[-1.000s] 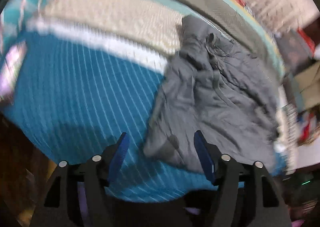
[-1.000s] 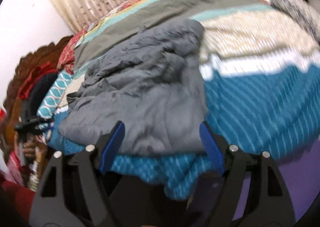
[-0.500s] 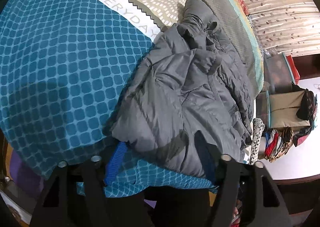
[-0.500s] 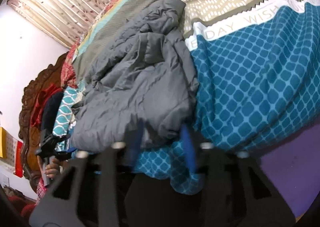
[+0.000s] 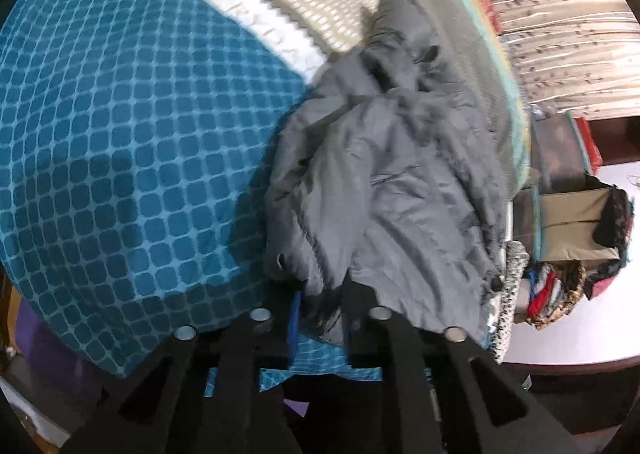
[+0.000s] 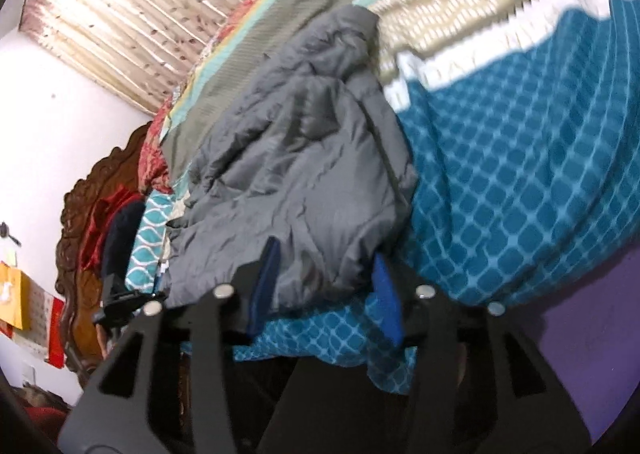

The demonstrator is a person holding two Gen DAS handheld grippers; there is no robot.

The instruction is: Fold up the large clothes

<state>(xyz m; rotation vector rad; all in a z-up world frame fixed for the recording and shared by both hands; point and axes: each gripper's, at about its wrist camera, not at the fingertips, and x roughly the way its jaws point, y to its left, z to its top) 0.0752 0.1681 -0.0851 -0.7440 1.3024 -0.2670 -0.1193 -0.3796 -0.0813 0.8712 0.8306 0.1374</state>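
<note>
A crumpled grey puffer jacket (image 5: 400, 182) lies on a bed covered by a teal checked blanket (image 5: 120, 134). It also shows in the right wrist view (image 6: 296, 182). My left gripper (image 5: 320, 318) is shut on the jacket's near hem, with grey cloth bunched between its fingers. My right gripper (image 6: 326, 286) straddles another part of the hem, its blue pads (image 6: 386, 302) pressing on a thick fold of cloth. Both grippers are at the bed's near edge.
The blanket has beige, white and grey-green bands (image 6: 460, 14) farther up the bed. A curtain (image 6: 140, 6) hangs behind. A carved wooden headboard (image 6: 80, 222) is at the left. Boxes and cloth items (image 5: 568, 222) sit on a table beside the bed.
Both grippers have moved in to the jacket's near hem and closed on it. The left one went from wide open to shut; the right one narrowed onto a fold.
</note>
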